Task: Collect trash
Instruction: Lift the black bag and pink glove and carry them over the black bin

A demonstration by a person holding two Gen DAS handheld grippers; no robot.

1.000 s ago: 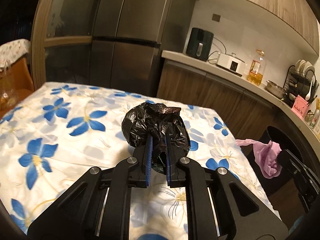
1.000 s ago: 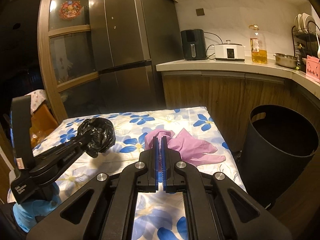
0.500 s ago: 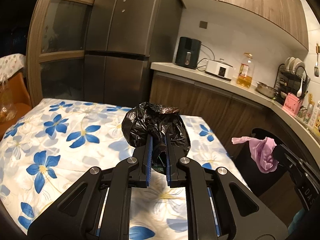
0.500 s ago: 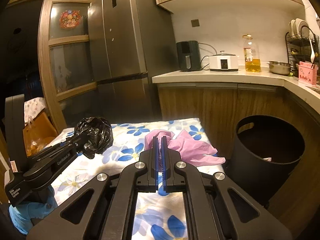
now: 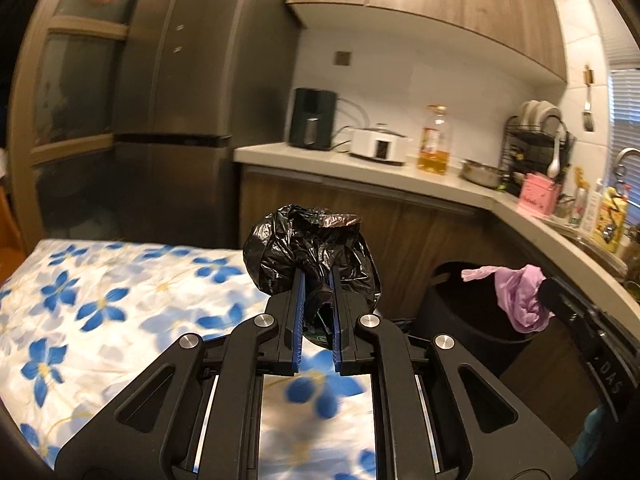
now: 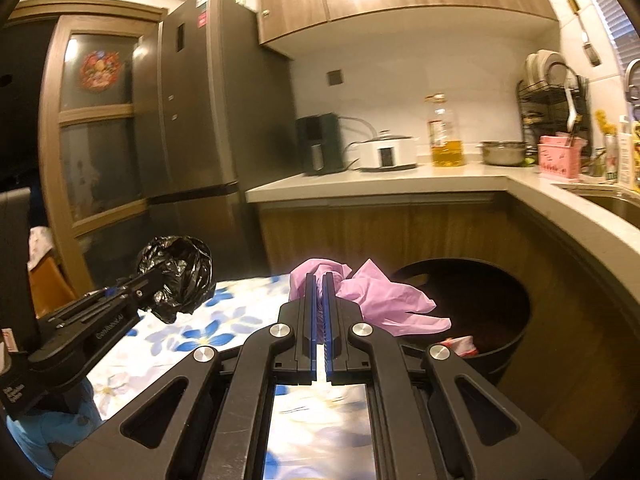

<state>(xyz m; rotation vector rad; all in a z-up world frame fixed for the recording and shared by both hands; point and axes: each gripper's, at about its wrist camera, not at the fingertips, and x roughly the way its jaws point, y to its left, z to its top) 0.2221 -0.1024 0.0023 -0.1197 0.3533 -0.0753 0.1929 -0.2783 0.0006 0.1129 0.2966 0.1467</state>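
Pinching a crumpled black bag between its blue-lined fingers, the left gripper holds the bundle up above the desk, which wears a white cloth printed with blue flowers. The right gripper has its fingers clamped together on a pink glove, whose loose end droops toward the mouth of the black bin just past the desk's edge. Inside the bin, a bit of red and white wrapper lies near the rim. Seen from the left wrist camera, the glove hangs in the air above the bin's opening, while the right wrist camera shows the black bag off to its left, clear of the cloth. Farther back, a counter carries a dark appliance, a white cooker, a bottle of oil and a steel bowl, with a tall fridge beside it.
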